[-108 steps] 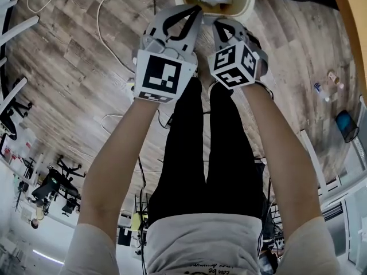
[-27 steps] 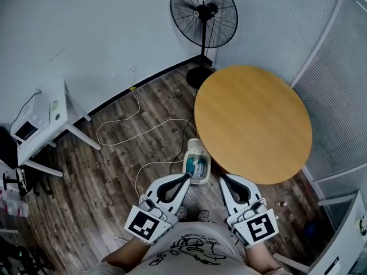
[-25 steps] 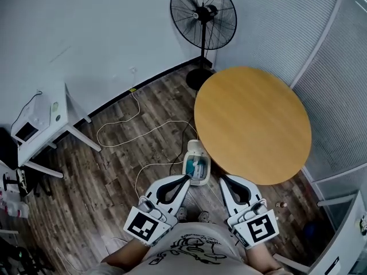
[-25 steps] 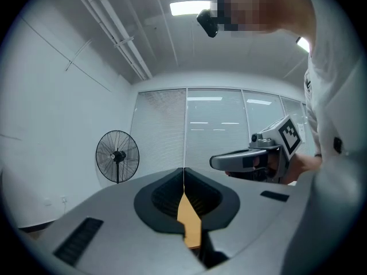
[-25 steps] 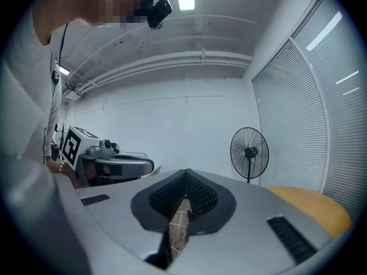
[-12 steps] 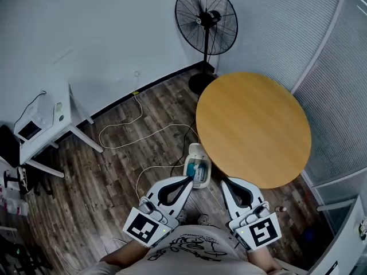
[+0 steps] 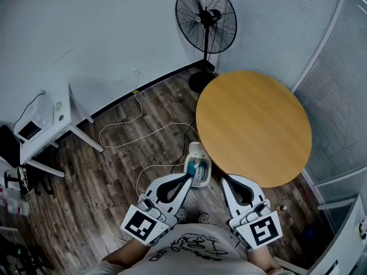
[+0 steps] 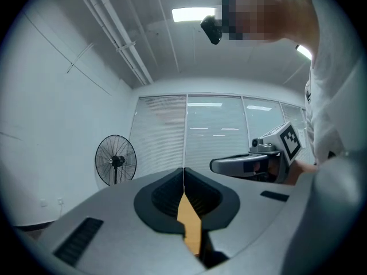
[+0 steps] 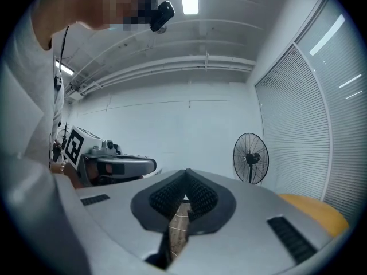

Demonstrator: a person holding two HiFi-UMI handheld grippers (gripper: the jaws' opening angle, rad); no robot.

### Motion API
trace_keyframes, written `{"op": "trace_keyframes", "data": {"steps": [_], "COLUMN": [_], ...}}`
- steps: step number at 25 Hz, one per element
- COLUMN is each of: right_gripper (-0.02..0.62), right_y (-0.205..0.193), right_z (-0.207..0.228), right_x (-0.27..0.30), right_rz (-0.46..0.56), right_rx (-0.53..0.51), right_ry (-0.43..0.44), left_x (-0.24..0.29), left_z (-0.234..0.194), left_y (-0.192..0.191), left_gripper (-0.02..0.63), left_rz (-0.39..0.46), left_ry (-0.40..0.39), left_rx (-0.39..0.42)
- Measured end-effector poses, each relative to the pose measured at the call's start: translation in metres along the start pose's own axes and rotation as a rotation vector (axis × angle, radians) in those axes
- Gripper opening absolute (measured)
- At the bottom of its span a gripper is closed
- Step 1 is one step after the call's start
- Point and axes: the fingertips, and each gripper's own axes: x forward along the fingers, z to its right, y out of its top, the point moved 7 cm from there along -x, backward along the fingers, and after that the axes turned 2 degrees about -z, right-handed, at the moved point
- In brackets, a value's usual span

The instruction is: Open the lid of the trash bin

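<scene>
In the head view a small white trash bin point(image 7: 196, 171) stands on the wooden floor just beyond my grippers, beside the round table. Its lid point(image 7: 196, 149) is tipped back, and blue and white rubbish shows inside. My left gripper point(image 7: 188, 178) is held close to my body with its tip over the bin's near rim, jaws pressed together and nothing in them. My right gripper point(image 7: 223, 177) hangs just right of the bin, also shut and empty. In the left gripper view, that gripper point(image 8: 183, 171) faces blinds and sees the right one point(image 8: 213, 165). The right gripper point(image 9: 185, 172) faces a white wall.
A round wooden table point(image 7: 252, 125) stands to the right of the bin. A black pedestal fan point(image 7: 205, 17) is by the far wall. White cables point(image 7: 135, 133) loop over the floor. A white side table point(image 7: 51, 119) with a device is at the left. A small bottle point(image 7: 280, 208) lies near my right.
Several seconds ago my head looked straight down with both grippers at the bin's rim; now I am upright with them drawn back. Over the last second only the view shifted slightly.
</scene>
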Motion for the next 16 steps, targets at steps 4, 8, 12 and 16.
{"op": "trace_keyframes", "data": {"steps": [4, 8, 12, 16], "right_gripper": [0.006, 0.006, 0.006, 0.006], "right_y": [-0.0014, -0.0024, -0.0030, -0.0004], "right_z": [0.0023, 0.0051, 0.0099, 0.0100], "right_x": [0.0013, 0.0045, 0.0052, 0.0062], "right_rz": [-0.004, -0.004, -0.003, -0.001], "right_rx": [0.002, 0.005, 0.006, 0.005], "right_ry": [0.000, -0.001, -0.001, 0.003], "left_x": [0.0021, 0.0033, 0.0081, 0.0096], "left_z": [-0.0022, -0.0027, -0.0015, -0.0022], "left_y": [0.0015, -0.0049, -0.0052, -0.0049], "left_gripper": [0.020, 0.020, 0.020, 0.020], "left_rz": [0.008, -0.038, -0.048, -0.048], "left_ry": [-0.005, 0.001, -0.005, -0.011], "left_rx": [0.005, -0.014, -0.021, -0.027]}}
